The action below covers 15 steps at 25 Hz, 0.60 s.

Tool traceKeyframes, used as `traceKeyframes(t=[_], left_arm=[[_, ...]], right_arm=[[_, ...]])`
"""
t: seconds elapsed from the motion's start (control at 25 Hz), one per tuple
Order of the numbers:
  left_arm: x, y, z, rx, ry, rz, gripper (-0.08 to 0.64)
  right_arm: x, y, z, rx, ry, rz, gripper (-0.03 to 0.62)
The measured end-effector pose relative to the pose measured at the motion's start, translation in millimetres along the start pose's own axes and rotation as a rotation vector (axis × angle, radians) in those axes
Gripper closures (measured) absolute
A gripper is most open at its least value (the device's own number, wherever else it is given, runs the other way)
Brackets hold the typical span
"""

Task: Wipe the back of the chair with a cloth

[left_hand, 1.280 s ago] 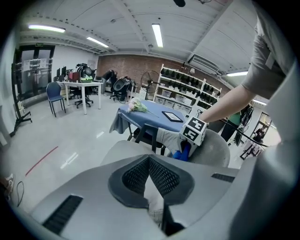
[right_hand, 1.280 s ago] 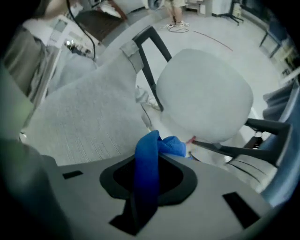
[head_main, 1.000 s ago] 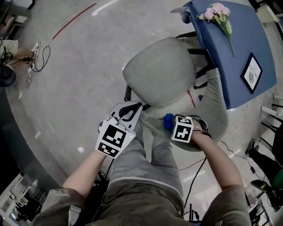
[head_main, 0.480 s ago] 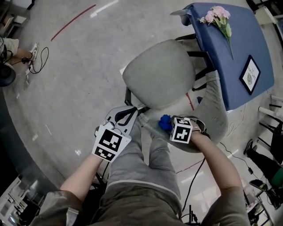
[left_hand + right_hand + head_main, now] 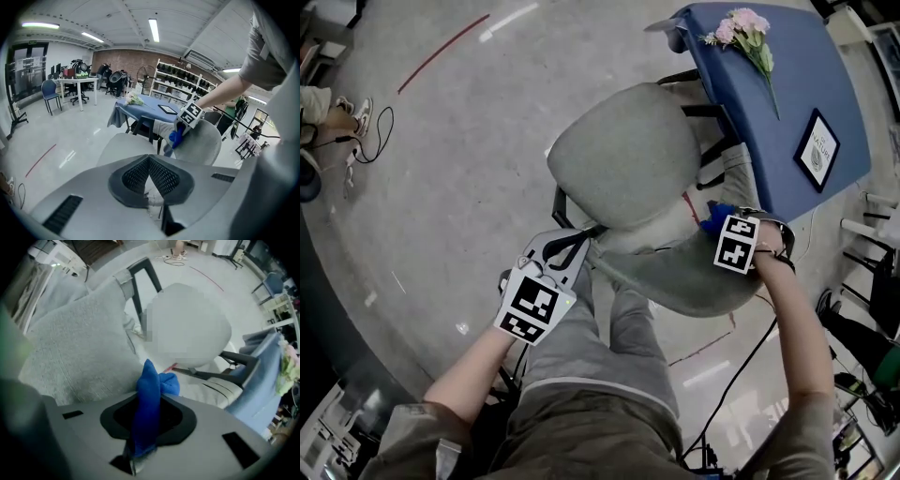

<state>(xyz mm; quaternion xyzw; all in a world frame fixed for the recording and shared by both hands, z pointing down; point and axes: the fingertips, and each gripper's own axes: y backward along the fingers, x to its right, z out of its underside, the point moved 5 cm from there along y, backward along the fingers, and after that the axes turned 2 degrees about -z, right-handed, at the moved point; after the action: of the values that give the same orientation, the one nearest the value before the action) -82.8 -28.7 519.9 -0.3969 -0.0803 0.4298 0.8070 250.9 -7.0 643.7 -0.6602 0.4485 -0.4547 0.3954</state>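
The right hand-held gripper is squeezed shut on the blue cloth. The cloth pokes out just ahead of it, right by the gray chair back. The left hand-held gripper is closed on nothing. Rubbing hard could pull the cloth out, since only a thin bit is pinched.

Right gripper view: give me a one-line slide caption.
Right hand-held gripper, shut on a blue cloth, at the grey chair back.

The chair stands left of the table bearing flowers.
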Motion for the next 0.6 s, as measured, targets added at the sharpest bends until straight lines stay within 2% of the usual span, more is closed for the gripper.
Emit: traceKeyframes(t=[0.12, 0.2, 0.28, 0.36, 0.48, 0.6], left_arm=[[0.8, 0.6, -3.1, 0.003, -0.003, 0.002, 0.543], [0.1, 1.0, -4.0, 0.004, 0.001, -0.001, 0.543], [-0.7, 1.3, -3.3, 0.004, 0.005, -0.005, 0.543], [-1.3, 2.3, -1.5, 0.006, 0.012, -0.012, 0.543], [0.2, 6.6, 1.9, 0.005, 0.021, -0.025, 0.543], [2.3, 12.3, 4.1, 0.005, 0.04, -0.044, 0.543]], right_arm=[[29.3, 13.9, 16.4, -0.002, -0.088, 0.111, 0.499], [28.1, 14.4, 16.1, -0.014, -0.095, 0.112, 0.5], [10.4, 8.3, 8.5, -0.019, -0.079, 0.042, 0.502], [-15.5, 2.9, -5.8, 0.005, -0.064, -0.063, 0.502], [-60.7, 3.3, -37.9, 0.094, -0.059, -0.251, 0.503], [-93.1, 12.9, -74.2, 0.205, -0.046, -0.376, 0.505]])
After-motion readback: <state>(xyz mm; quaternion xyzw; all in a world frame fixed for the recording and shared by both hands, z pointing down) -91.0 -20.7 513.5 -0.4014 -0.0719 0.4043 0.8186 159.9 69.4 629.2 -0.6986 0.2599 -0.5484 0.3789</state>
